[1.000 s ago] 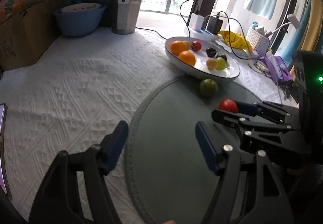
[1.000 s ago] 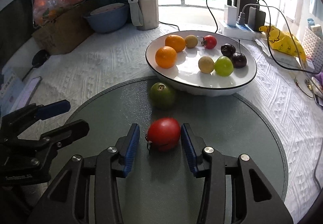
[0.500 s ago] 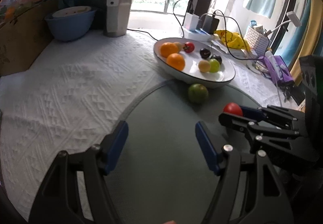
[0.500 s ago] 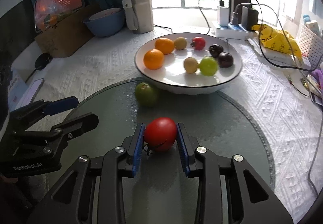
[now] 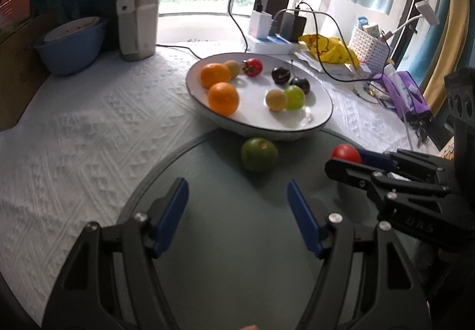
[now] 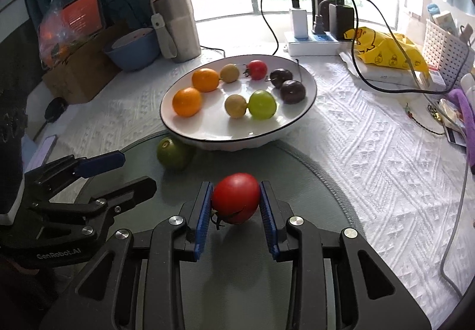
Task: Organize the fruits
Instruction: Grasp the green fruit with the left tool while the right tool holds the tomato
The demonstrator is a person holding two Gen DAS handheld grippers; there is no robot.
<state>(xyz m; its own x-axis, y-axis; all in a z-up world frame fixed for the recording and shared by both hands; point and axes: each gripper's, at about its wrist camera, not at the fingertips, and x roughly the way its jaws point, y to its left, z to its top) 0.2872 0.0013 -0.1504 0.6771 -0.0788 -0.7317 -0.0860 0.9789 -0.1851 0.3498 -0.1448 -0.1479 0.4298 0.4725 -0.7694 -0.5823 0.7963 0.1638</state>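
Pads of my right gripper (image 6: 236, 208) pinch the red tomato (image 6: 236, 197) from both sides — its jaws have just been closing on it — above the round grey-green mat (image 6: 302, 181). Only the right wrist view shows that contact; from the left wrist I see just the tomato's top. My left gripper (image 5: 237, 211) hangs spread over the mat, empty. Beyond, a green fruit (image 5: 259, 154) sits just beside the white plate (image 5: 314, 125), which holds two oranges, a small tomato, two dark cherries, a green fruit and two yellowish ones.
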